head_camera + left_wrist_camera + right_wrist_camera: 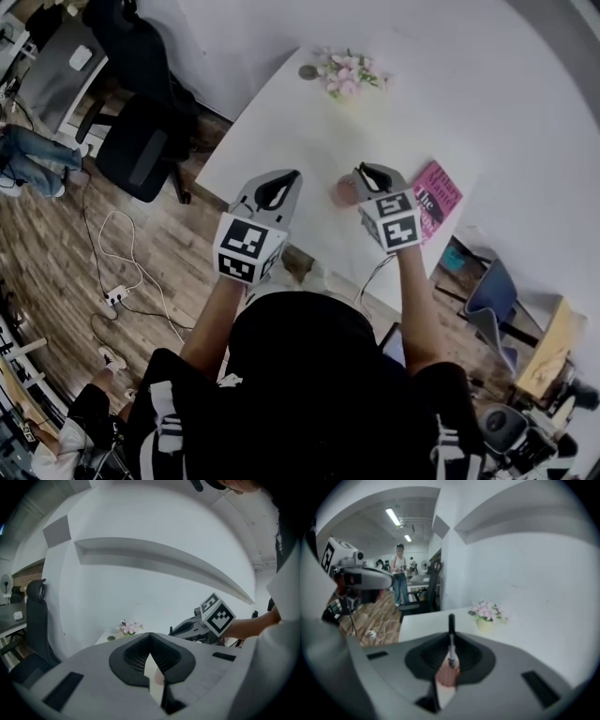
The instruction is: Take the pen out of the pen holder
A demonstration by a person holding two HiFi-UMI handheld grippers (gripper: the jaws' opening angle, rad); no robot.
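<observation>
My right tongs (451, 637) are pinched on the pen (451, 623). It stands upright, its black top above the tips and its lower end down in the pink pen holder (447, 677). The pen holder sits on the white counter (281, 131), just left of those tongs in the head view. My left tongs (150, 639) are pressed together on nothing and hover over the counter's near edge, apart from the pen holder. A pink book (436, 199) lies on the counter to the right of the pen holder. A small pot of pink flowers (347, 73) stands at the far end by the wall (487, 56).
</observation>
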